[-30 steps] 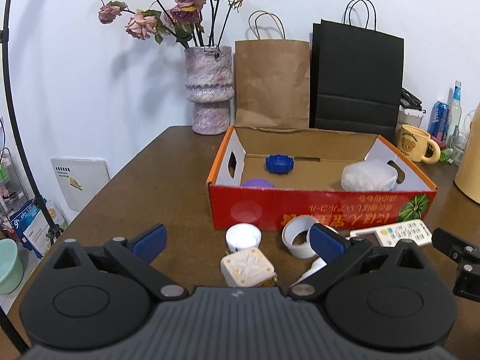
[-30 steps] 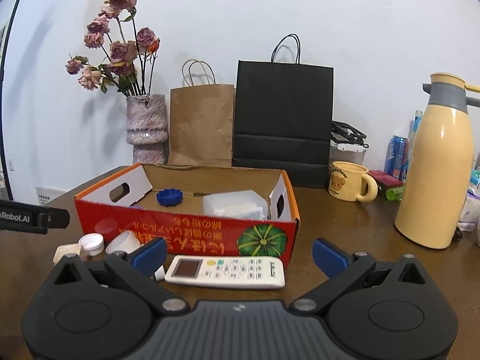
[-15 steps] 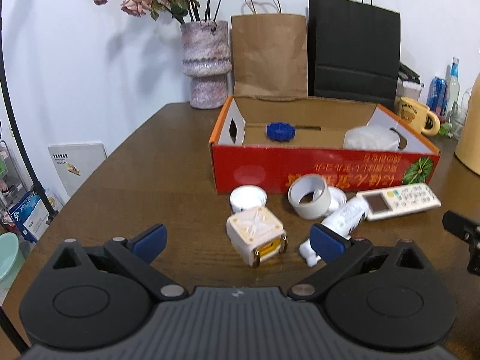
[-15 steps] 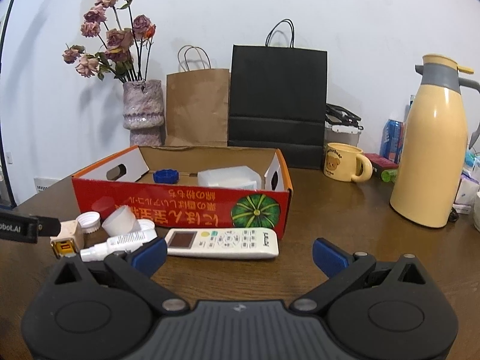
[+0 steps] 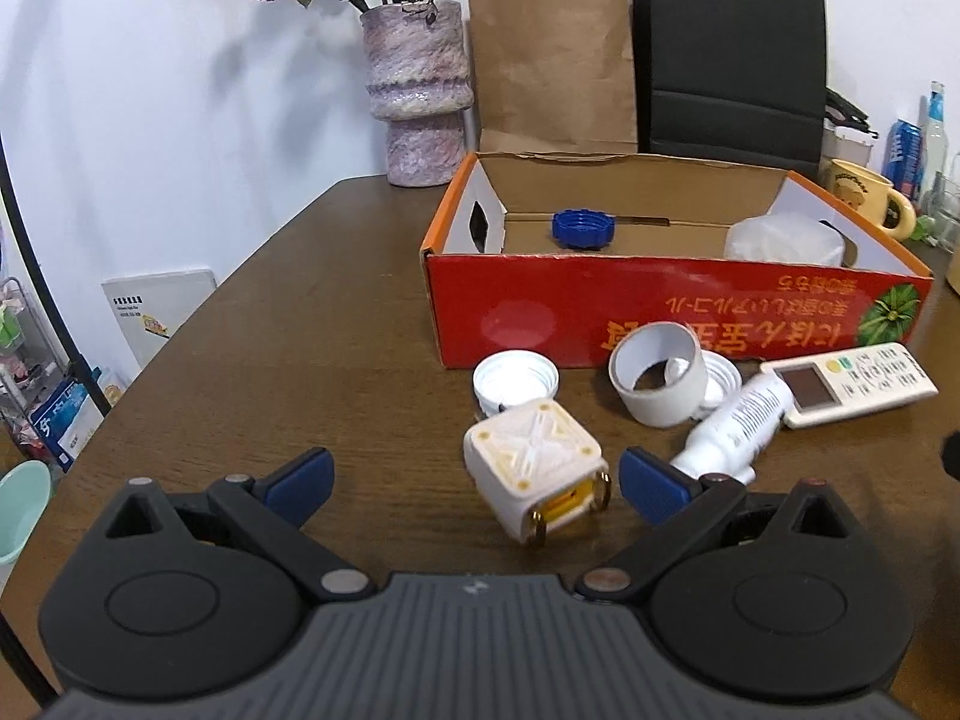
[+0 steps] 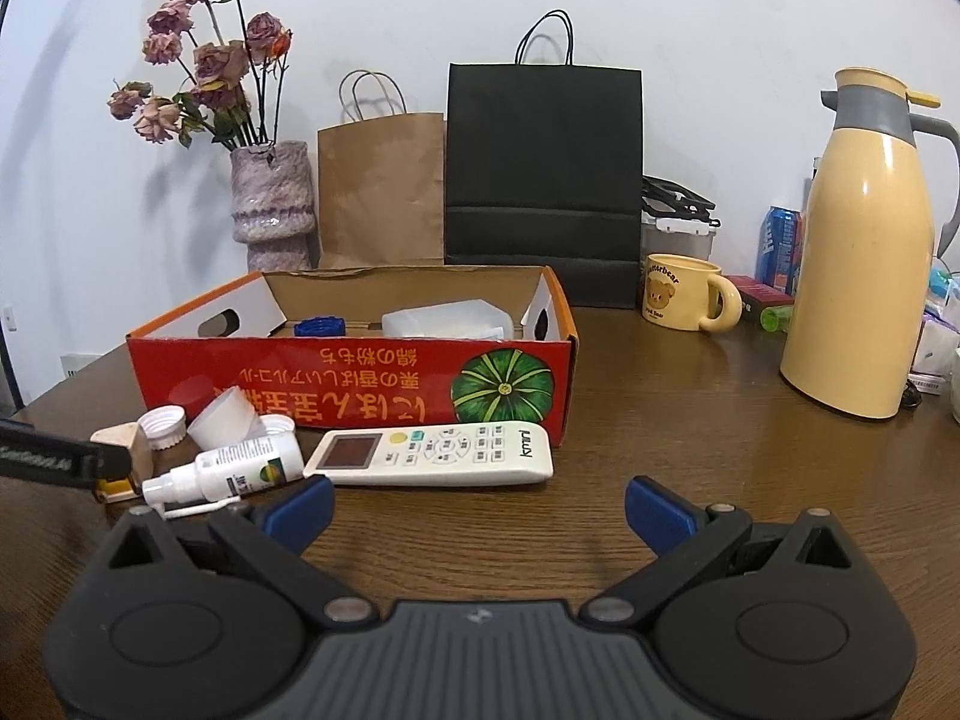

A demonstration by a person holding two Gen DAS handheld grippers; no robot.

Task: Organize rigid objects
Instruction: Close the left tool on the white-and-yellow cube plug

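A red cardboard box [image 5: 672, 312] [image 6: 354, 384] stands on the brown table, holding a blue cap [image 5: 582, 229] and a clear plastic container [image 5: 783, 238]. In front of it lie a white cap [image 5: 515, 383], a white tape ring [image 5: 659, 381], a white spray bottle [image 5: 735, 426] [image 6: 231, 471], a white remote [image 5: 852, 384] [image 6: 432, 453] and a cream cube with yellow parts [image 5: 534, 462]. My left gripper [image 5: 474, 483] is open, with the cube between its fingertips' line, apart from both. My right gripper [image 6: 478, 507] is open and empty, just short of the remote.
A vase with dried roses [image 5: 420, 90], a brown paper bag [image 5: 552, 66] and a black bag [image 5: 729, 54] stand behind the box. A yellow mug [image 6: 684, 291], a tall cream thermos [image 6: 861, 276] and cans stand at the right. The table's left edge [image 5: 180, 348] drops to floor clutter.
Both grippers have drawn back from the box and tilted down. The loose objects in front of the box now show fully. Both stayed open.
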